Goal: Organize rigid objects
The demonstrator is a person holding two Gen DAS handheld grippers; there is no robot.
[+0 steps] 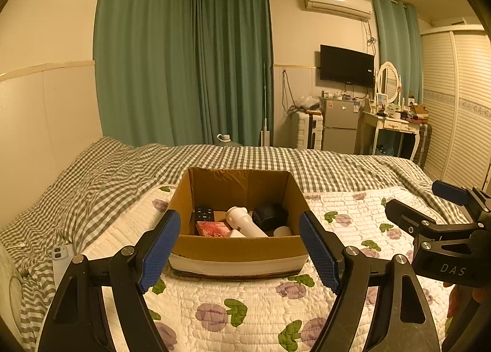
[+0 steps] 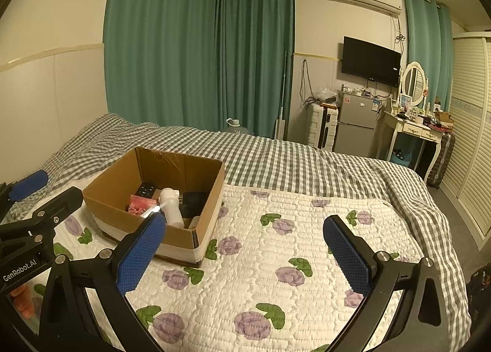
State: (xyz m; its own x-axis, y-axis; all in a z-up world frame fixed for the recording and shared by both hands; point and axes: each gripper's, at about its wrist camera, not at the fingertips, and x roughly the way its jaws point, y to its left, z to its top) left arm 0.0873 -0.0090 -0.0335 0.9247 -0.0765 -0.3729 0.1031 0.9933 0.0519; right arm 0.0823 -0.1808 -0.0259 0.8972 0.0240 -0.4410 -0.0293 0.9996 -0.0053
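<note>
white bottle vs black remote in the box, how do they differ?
Colour: the bottle is white; the remote is black.
Shape: the bottle is round with a narrower neck; the remote is flat with buttons on its face.
Place: the bottle lies diagonally across the middle of the cardboard box; the remote sits at the far left, partly hidden by a red packet.
Shared: both are inside the box, held by neither hand-held gripper.

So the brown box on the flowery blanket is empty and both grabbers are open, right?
Not quite. The cardboard box is not empty: the left wrist view shows a white bottle, a black remote, a red packet and a black object inside. It does sit on the flowery quilt, and the left gripper and right gripper are open.
</note>
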